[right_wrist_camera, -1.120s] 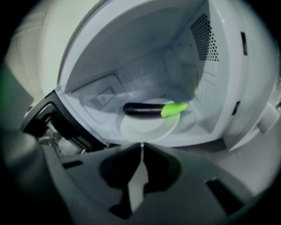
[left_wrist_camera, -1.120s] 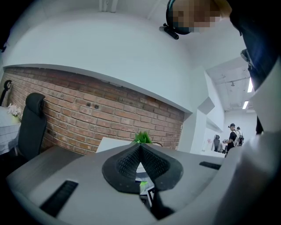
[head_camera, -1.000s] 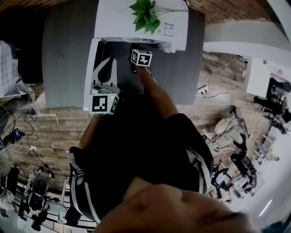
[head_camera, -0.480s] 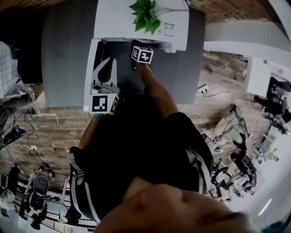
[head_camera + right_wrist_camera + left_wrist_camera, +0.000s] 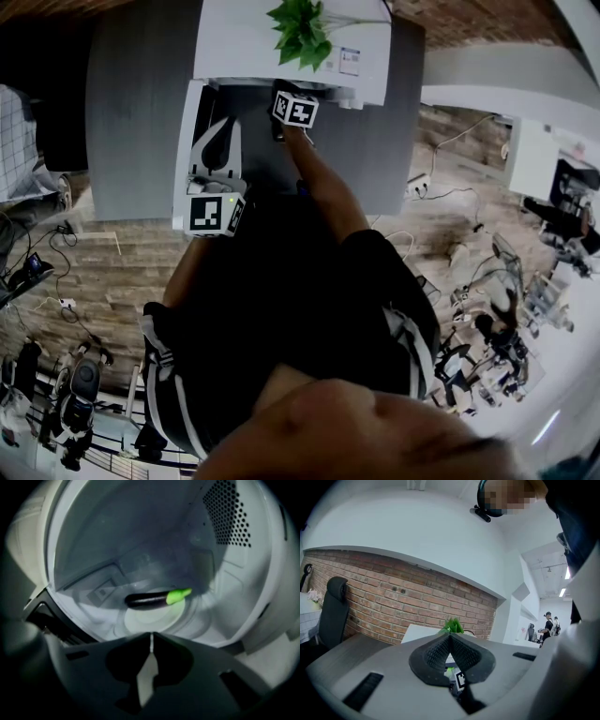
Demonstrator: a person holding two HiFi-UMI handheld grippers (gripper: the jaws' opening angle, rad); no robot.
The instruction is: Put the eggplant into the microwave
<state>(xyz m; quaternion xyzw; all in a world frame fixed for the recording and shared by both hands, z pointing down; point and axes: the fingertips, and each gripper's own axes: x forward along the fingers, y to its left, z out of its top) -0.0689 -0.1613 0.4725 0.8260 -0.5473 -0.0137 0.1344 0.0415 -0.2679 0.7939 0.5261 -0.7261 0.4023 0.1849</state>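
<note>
A dark purple eggplant (image 5: pixel 149 600) with a bright green cap lies on the pale turntable (image 5: pixel 157 617) inside the white microwave (image 5: pixel 244 47). My right gripper (image 5: pixel 150 637) hangs just in front of the turntable, shut and empty, clear of the eggplant. In the head view only its marker cube (image 5: pixel 294 109) shows at the oven's mouth. The microwave door (image 5: pixel 185 141) stands open to the left. My left gripper (image 5: pixel 217 141) sits over that door, its jaws (image 5: pixel 450 635) shut with nothing between them.
A green plant (image 5: pixel 302 28) stands on top of the microwave. The microwave rests on a grey table (image 5: pixel 131 112). A brick wall and a black chair (image 5: pixel 333 611) lie beyond it. Two people (image 5: pixel 547 623) stand far off at the right.
The right gripper's marker cube has shifted slightly toward the microwave opening. The left gripper and the door have not moved.
</note>
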